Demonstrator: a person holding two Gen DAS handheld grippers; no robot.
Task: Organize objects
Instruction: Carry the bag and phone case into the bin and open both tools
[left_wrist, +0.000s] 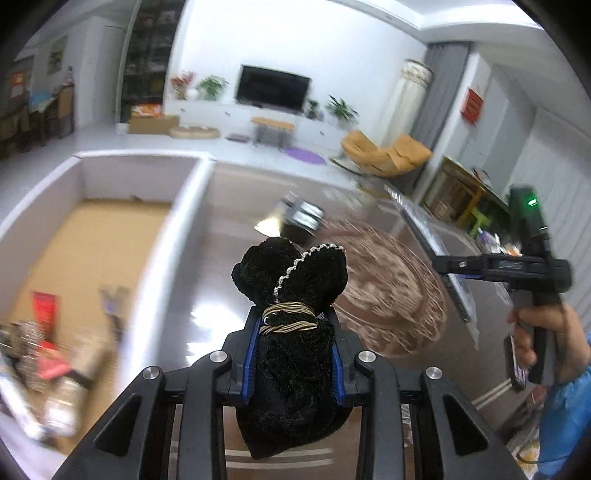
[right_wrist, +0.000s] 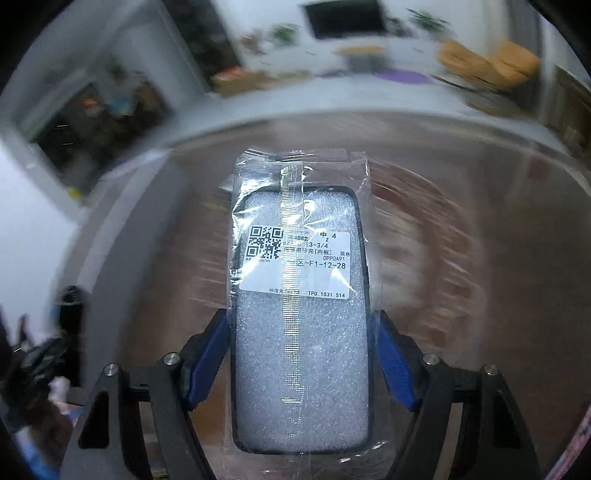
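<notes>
A black velvet pouch (left_wrist: 295, 273) tied with a beige cord sits between the blue pads of my left gripper (left_wrist: 291, 321), which is shut on it and holds it above the glossy brown table (left_wrist: 207, 280). In the right wrist view, a black phone case (right_wrist: 299, 369) filled with white foam, sealed in a clear plastic bag with a white QR label, lies lengthwise between the fingers of my right gripper (right_wrist: 300, 317). Both blue pads (right_wrist: 207, 362) press on its long edges. A hand (left_wrist: 543, 332) holds that right tool at the right edge of the left wrist view.
A white-walled box (left_wrist: 173, 221) with a tan floor stands at the left and holds several blurred packets. A round patterned mat (left_wrist: 388, 295) covers part of the table, with a dark boxy item (left_wrist: 303, 218) beyond it. A living room lies behind.
</notes>
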